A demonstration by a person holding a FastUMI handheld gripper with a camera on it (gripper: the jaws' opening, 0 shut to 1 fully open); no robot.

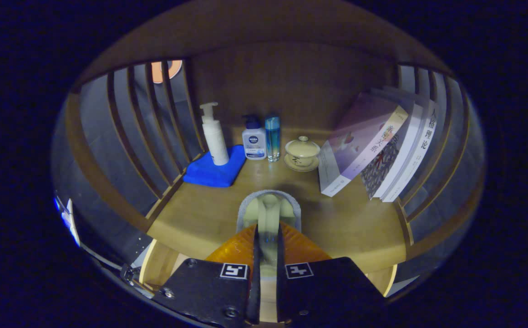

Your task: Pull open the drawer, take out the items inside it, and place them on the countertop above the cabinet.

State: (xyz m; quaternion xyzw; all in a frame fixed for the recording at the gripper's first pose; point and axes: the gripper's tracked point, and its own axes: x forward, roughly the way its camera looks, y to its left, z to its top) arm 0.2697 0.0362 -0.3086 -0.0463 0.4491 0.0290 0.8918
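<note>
My gripper (267,238) is shut on the narrow stem of a pale cream item with a grey rim (268,208). Both fingers press on it. The item hangs just ahead of the fingertips, over the front middle of the wooden countertop (191,218); I cannot tell whether it touches the wood. Below the countertop's front edge, the light wooden wall of the pulled-out drawer (151,269) shows on both sides of the gripper. The gripper body hides the drawer's inside.
At the back of the countertop stand a white pump bottle (214,136) on a folded blue cloth (214,172), a small white bottle (253,142), a slim blue bottle (272,136) and a lidded cup on a saucer (302,154). Several books (378,150) lean at the right. Slatted sides enclose the shelf.
</note>
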